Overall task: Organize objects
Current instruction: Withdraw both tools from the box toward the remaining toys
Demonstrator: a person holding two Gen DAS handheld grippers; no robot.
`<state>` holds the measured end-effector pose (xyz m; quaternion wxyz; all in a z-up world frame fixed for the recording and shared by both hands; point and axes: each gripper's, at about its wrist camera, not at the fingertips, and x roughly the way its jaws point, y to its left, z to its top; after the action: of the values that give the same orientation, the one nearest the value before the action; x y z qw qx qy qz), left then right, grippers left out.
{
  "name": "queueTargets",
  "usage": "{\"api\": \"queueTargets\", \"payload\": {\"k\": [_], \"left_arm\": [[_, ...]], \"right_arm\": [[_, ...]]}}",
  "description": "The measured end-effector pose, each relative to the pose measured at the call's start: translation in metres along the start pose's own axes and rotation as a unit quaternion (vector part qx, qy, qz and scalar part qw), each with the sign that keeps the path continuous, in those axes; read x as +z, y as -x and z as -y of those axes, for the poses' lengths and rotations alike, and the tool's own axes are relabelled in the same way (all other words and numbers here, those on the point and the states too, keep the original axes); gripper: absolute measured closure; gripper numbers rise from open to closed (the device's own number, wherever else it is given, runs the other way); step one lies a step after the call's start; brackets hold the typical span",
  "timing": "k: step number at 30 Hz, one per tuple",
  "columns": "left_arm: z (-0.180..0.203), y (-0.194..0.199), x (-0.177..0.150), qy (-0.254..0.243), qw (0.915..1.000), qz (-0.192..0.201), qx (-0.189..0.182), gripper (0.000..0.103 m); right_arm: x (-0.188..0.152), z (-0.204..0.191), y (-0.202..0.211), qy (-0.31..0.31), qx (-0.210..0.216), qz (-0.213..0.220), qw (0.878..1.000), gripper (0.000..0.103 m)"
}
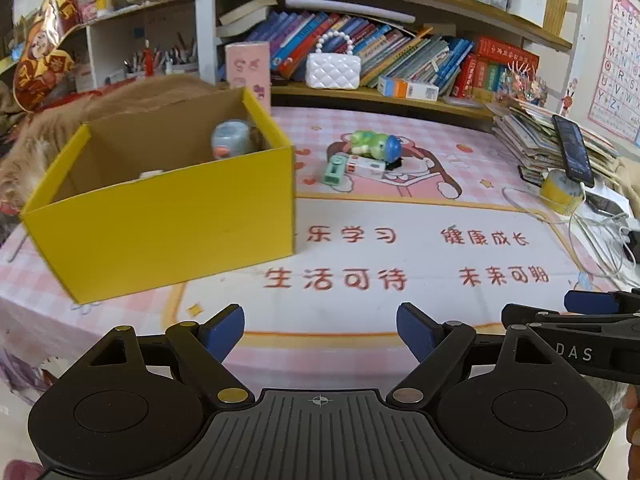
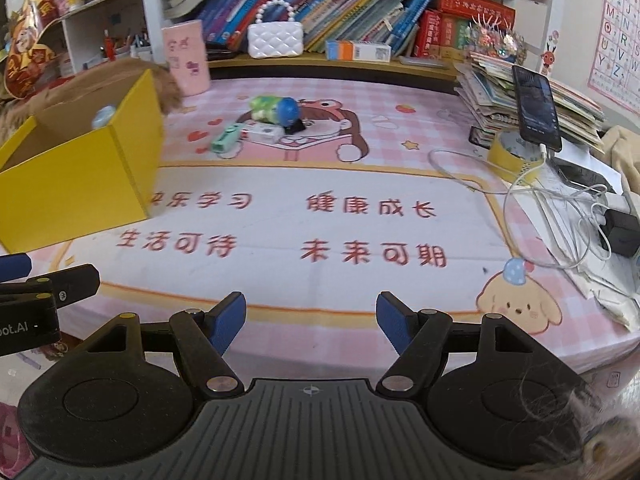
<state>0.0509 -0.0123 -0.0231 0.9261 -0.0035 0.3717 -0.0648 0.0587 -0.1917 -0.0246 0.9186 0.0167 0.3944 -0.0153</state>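
A yellow cardboard box [image 1: 168,216] stands on the left of the pink desk mat, open at the top, with a round grey-blue toy [image 1: 231,140] inside. The box also shows in the right wrist view [image 2: 80,176]. Beyond it lie a green and blue toy figure [image 1: 374,145], a white block [image 1: 366,166] and a mint green piece [image 1: 335,169]; the right wrist view shows them too [image 2: 276,110]. My left gripper [image 1: 320,334] is open and empty near the front edge. My right gripper [image 2: 311,322] is open and empty beside it.
A yellow tape roll [image 1: 560,194], a propped phone [image 1: 573,150], a book stack [image 1: 548,132] and white cables [image 2: 560,216] crowd the right. A pink cup [image 2: 186,58] and a white quilted purse [image 1: 333,71] stand at the back under bookshelves.
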Motion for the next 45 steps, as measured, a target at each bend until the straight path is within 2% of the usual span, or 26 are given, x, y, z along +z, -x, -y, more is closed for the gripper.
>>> {"api": "queueTargets", "payload": {"k": [10, 18, 26, 33, 38, 39, 40, 43, 45], "left_arm": [[0.035, -0.04, 0.024, -0.006, 0.9998, -0.02, 0.0, 0.017], [0.052, -0.066, 0.046, 0.002, 0.9997, -0.021, 0.01, 0.017], [0.069, -0.083, 0.066, 0.004, 0.9996, -0.007, 0.026, 0.017], [0.076, -0.101, 0.087, 0.012, 0.9981, 0.011, 0.06, 0.019], [0.082, -0.116, 0.099, 0.009, 0.9977, 0.021, 0.064, 0.032], [0.083, -0.119, 0.101, 0.01, 0.9975, 0.022, 0.066, 0.039], [0.084, -0.122, 0.103, 0.011, 0.9973, 0.022, 0.069, 0.042], [0.085, -0.134, 0.109, 0.018, 0.9963, 0.021, 0.081, 0.049], [0.086, -0.143, 0.114, 0.024, 0.9953, 0.019, 0.091, 0.049]], "right_arm": [[0.029, 0.035, -0.034, -0.003, 0.007, -0.01, 1.0, 0.032], [0.056, 0.058, -0.061, -0.001, 0.021, -0.007, 1.0, 0.032], [0.09, 0.076, -0.085, 0.006, 0.047, 0.007, 0.999, 0.032], [0.123, 0.088, -0.108, 0.02, 0.066, 0.024, 0.997, 0.033], [0.144, 0.093, -0.125, 0.03, 0.083, 0.036, 0.995, 0.035], [0.148, 0.094, -0.128, 0.032, 0.087, 0.038, 0.995, 0.035], [0.152, 0.095, -0.131, 0.034, 0.091, 0.04, 0.994, 0.035], [0.164, 0.095, -0.142, 0.042, 0.105, 0.047, 0.992, 0.036], [0.171, 0.094, -0.149, 0.047, 0.118, 0.051, 0.991, 0.036]]}}
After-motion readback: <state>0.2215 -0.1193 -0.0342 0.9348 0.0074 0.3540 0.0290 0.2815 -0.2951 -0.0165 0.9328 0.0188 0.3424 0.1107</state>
